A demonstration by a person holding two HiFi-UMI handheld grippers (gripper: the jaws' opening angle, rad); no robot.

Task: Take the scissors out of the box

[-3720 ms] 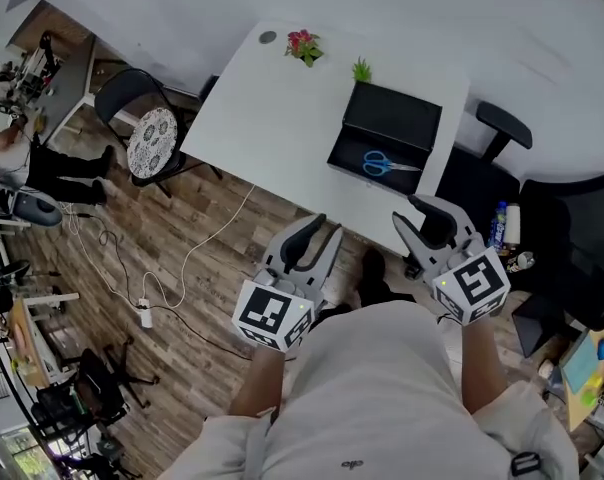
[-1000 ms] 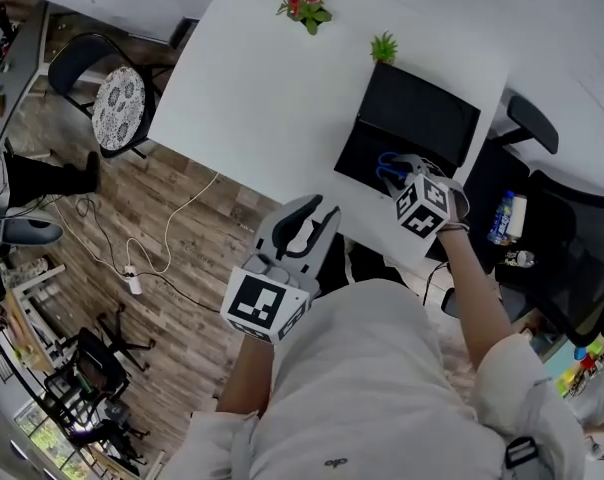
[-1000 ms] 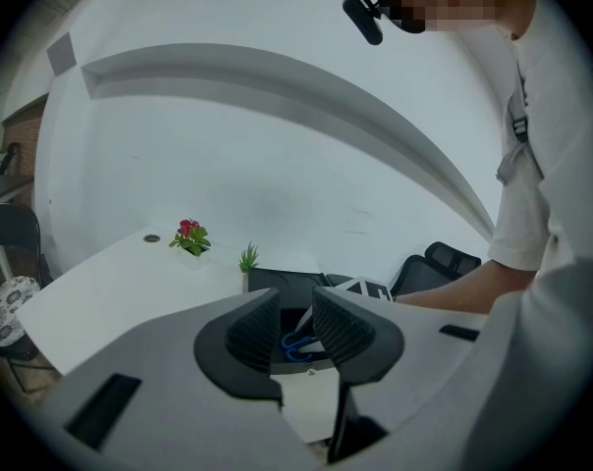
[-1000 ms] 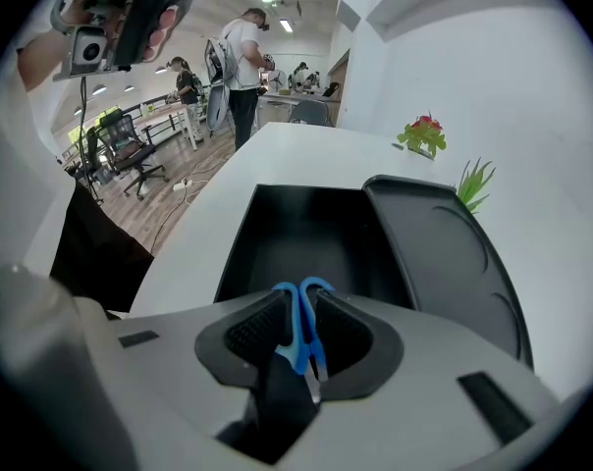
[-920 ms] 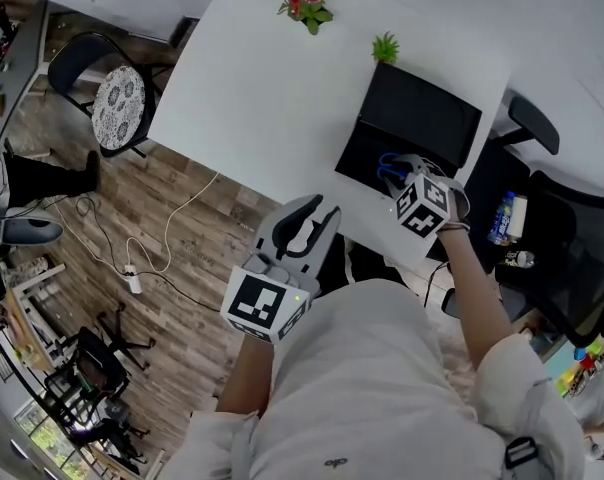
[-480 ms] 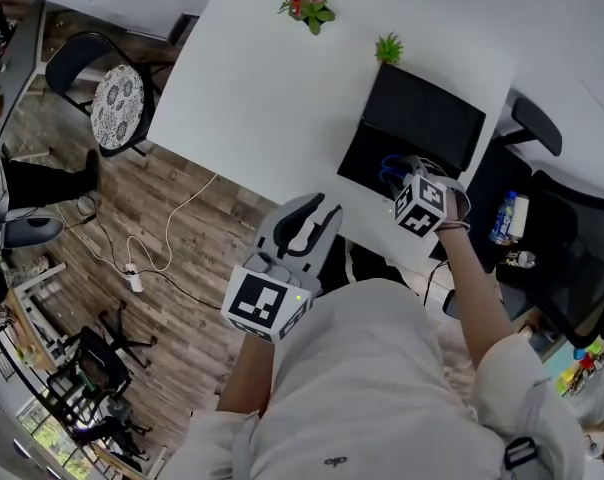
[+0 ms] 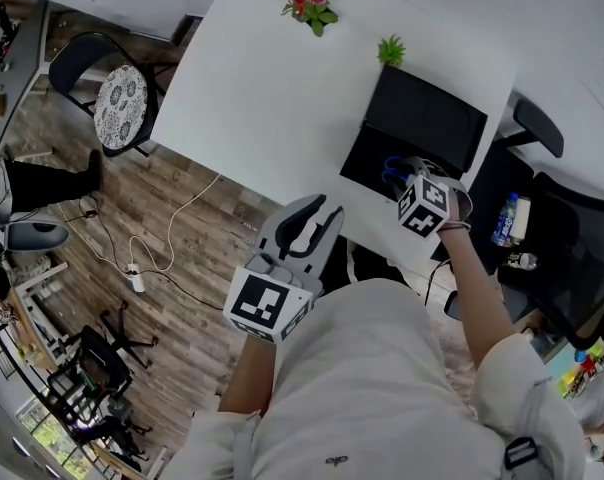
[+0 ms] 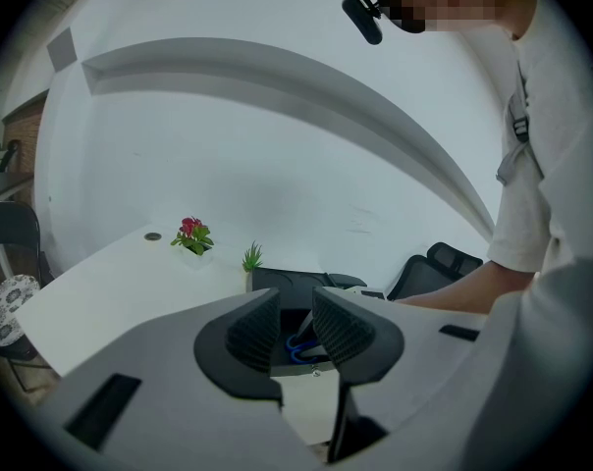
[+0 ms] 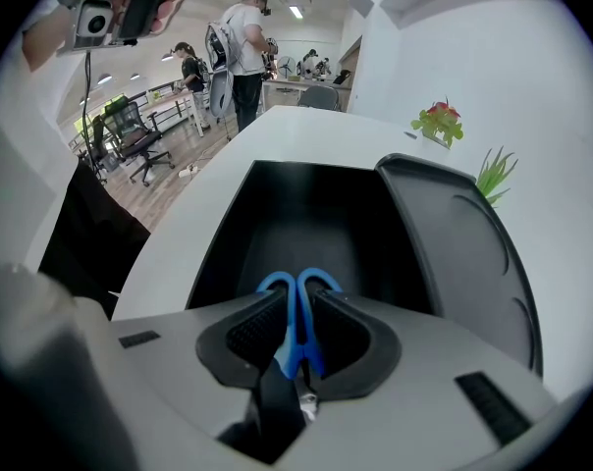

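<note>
Right tongs: right gripper (image 9: pixel 295 310) tipped steeply down into the box, jaws just now narrowing onto the paired handles. Pads seemingly against the blue plastic on both sides, so clenched on the scissors, though only freshly.

Scissors: blue-handled steel scissors (image 9: pixel 292 340) low inside the box, finger loops poking out past the fingertips, blades running back under the gripper and mostly hidden. Not yet lifted, going by the head view.

Box: open black rectangular box (image 9: pixel 228 234) at the near right corner of the white table (image 7: pixel 272 88), with its black lid (image 9: pixel 463 253) laid open beside it.

Left tongs: left gripper (image 7: pixel 320 210) held off the table edge above the wooden floor, jaws apart, nothing between them, released and idle.

Just changed: a few seconds back, both grippers close to the body and the scissors lying alone and flat in the box. Now the right arm is stretched out and the gripper is sunk into the box. Across the last second, hardly any shift in position, only the jaw gap shrinking around the handles. Left side unchanged throughout.

Meaning for the task: reach finished, grasp being settled, removal itself still to come. Probably calls next for a straight lift clear of the walls.

Risk: slim, smooth handles pinched near the pivot, so possibly swinging or slipping on the way up.
</note>
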